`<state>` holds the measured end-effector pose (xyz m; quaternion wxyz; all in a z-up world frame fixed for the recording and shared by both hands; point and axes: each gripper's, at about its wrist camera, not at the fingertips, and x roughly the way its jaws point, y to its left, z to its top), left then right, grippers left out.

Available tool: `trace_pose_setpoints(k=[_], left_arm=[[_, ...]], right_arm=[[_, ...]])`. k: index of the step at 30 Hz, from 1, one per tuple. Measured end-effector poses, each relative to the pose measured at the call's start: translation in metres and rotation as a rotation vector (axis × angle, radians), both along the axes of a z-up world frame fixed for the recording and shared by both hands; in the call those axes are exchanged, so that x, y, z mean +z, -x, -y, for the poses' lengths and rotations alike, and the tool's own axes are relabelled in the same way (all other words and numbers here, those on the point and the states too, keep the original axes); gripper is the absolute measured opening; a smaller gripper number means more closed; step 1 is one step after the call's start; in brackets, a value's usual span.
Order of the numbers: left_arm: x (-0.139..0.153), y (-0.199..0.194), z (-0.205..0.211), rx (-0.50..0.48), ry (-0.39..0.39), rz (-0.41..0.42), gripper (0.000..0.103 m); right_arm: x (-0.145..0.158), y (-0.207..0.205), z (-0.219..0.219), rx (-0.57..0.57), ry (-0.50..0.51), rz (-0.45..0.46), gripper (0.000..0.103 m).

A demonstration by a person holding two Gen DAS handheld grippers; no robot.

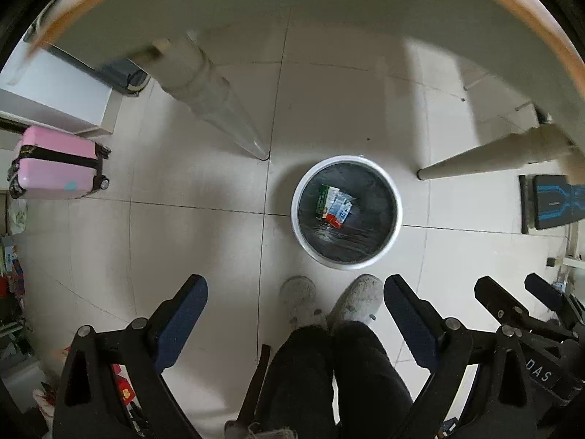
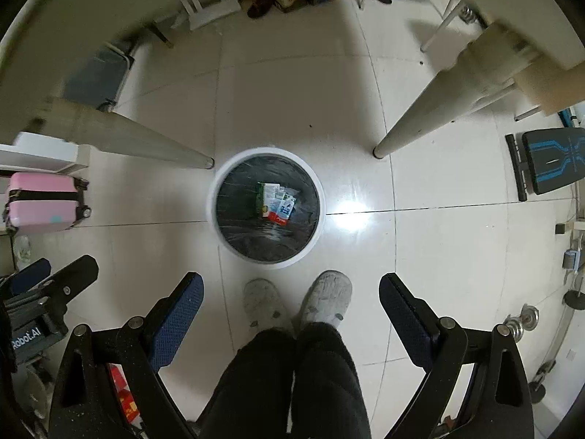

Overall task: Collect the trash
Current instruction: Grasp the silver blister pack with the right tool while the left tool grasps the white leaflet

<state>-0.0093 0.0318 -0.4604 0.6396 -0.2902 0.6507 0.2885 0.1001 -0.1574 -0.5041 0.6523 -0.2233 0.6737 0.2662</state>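
Right wrist view, both hand-held grippers (image 2: 290, 294) spread wide, empty, cartons (image 2: 276, 199) in bin (image 2: 219, 183) half-legible, tabletop cropped.

A lived-in home room: pale tiled floor (image 2: 285, 84), a pink suitcase (image 1: 55, 162), table legs (image 2: 431, 109), a lined waste bin (image 2: 265, 209), dumbbells (image 2: 523, 320), someone's slippers (image 2: 325, 298).

Your left gripper (image 1: 294, 309) points down, jaws wide, nothing between. Round bin (image 1: 396, 197), dark liner, cartons (image 1: 334, 203) inside, ahead of your slippers (image 1: 329, 300). Pink suitcase (image 1: 55, 162) far left. Right gripper (image 1: 519, 289) alongside.
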Motion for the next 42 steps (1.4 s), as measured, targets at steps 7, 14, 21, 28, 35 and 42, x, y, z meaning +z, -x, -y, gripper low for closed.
trace_pose_setpoints(k=[7, 14, 21, 28, 35, 42], left_arm=[[0.088, 0.012, 0.003, -0.020, -0.031, 0.057, 0.098], [0.152, -0.006, -0.016, -0.027, -0.123, 0.109, 0.098], [0.163, -0.080, -0.045, -0.091, -0.233, 0.091, 0.098], [0.125, -0.181, -0.062, -0.156, -0.250, -0.003, 0.099], [0.092, -0.229, -0.074, -0.165, -0.198, -0.063, 0.098], [0.102, -0.255, -0.066, -0.223, -0.181, -0.068, 0.098]], right_arm=[[0.101, 0.016, 0.004, -0.016, -0.045, 0.009, 0.098], [0.188, -0.006, 0.007, -0.114, -0.145, 0.004, 0.098], [0.231, -0.119, 0.005, -0.153, -0.167, 0.105, 0.098], [0.193, -0.228, -0.054, 0.228, 0.058, 0.160, 0.098], [0.134, -0.270, -0.098, 0.525, 0.190, 0.114, 0.097], [0.134, -0.297, -0.096, 0.488, 0.120, 0.041, 0.064]])
